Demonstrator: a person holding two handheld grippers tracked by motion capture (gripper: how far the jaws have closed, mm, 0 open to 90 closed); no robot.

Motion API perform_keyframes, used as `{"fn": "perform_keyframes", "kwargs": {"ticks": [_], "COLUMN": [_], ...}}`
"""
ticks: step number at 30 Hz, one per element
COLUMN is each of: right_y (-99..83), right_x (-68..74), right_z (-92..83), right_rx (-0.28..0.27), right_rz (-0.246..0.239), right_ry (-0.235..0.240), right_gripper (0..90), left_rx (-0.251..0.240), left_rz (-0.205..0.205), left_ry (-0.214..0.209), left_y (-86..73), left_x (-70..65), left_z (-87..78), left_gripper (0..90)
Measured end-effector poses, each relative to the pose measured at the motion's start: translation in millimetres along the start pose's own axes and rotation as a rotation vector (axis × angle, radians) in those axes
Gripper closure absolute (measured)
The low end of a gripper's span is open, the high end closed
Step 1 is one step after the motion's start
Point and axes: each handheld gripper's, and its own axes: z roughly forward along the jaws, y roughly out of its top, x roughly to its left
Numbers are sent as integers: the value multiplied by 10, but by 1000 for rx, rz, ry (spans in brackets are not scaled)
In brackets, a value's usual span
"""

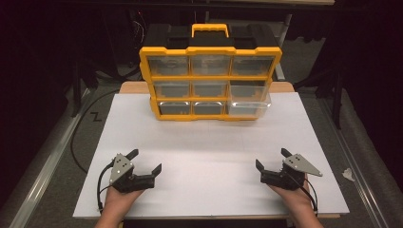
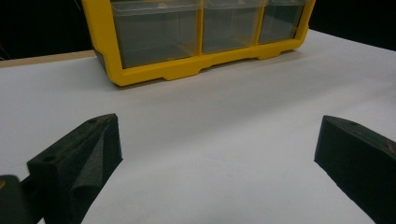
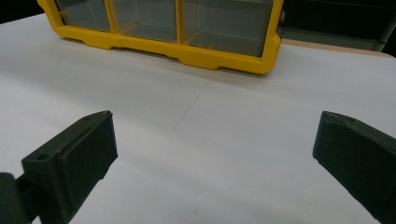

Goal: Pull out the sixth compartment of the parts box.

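Both claws rest low at the near edge of the white desk, jaws spread wide and empty.

Left claw and right claw sit well apart from each other, each held in a hand coming in from the near side, with bare white desk between them and ahead of them. Well ahead of both claws, toward the far edge, stands the yellow drawer organiser, upright, with three rows of clear drawers and a yellow carry handle on top. Its bottom right drawer juts forward of the frame. From the left claw the organiser lies ahead and to the right; from the right claw, ahead and to the left. Nothing stands between either claw and the organiser.
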Motion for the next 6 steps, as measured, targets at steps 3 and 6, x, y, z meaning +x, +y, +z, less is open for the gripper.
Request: {"fn": "perform_keyframes", "kwargs": {"ticks": [3,6], "right_y": [5,10], "right_x": [4,10], "right_z": [-5,-9], "right_rx": [-5,-5], "right_rz": [-9,-21], "right_ry": [-4,-9], "right_gripper": [11,11], "left_rx": [2,2], "left_rz": [2,6], "left_ry": [0,1], "left_y": [-1,-1], "left_x": [-5,-4], "left_z": [-1,-4], "left_gripper": [15,14]}}
